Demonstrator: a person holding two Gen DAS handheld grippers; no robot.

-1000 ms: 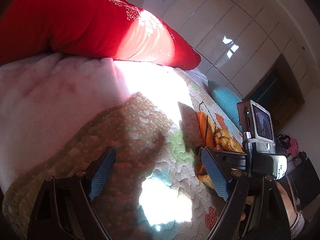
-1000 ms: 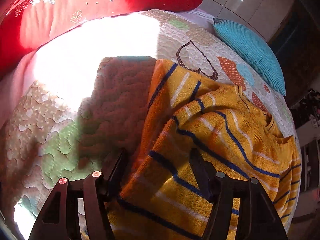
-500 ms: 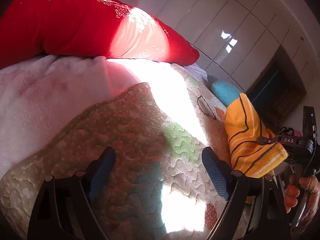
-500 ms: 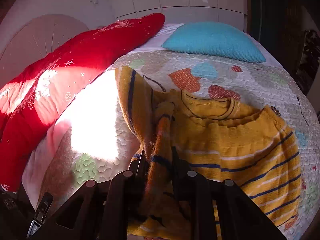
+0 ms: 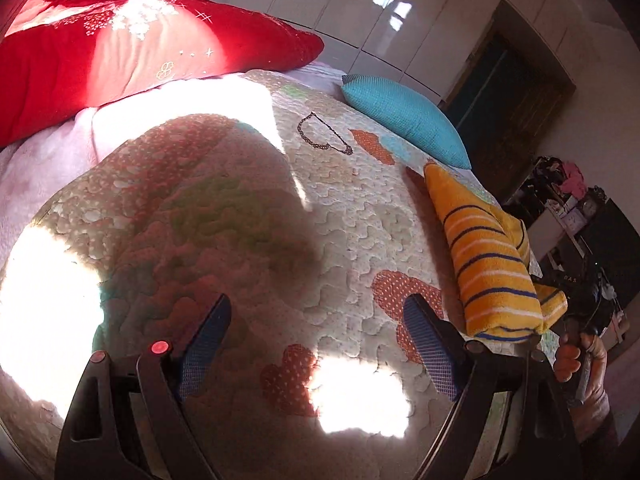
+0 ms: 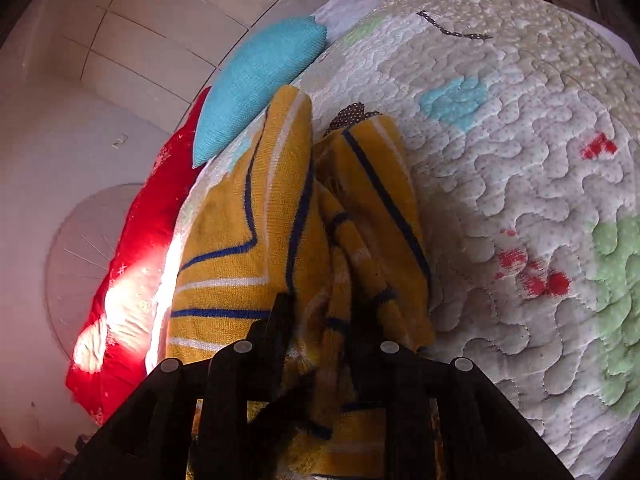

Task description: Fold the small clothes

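Note:
A small yellow sweater with navy and white stripes lies folded over on the quilted bedspread at the right. My right gripper is shut on the sweater and holds its folded layers bunched between the fingers. In the left wrist view the right gripper shows at the far right edge, behind the sweater, with a hand on it. My left gripper is open and empty, hovering over the quilt to the left of the sweater, apart from it.
A red pillow lies at the bed's far left and a teal cushion at the far side. A pink blanket covers the left edge. White wardrobe doors and a cluttered shelf stand beyond the bed.
My right gripper has carried the gripped sweater part over and down, so the sweater now lies folded along the quilt. My left gripper has swung right, still open.

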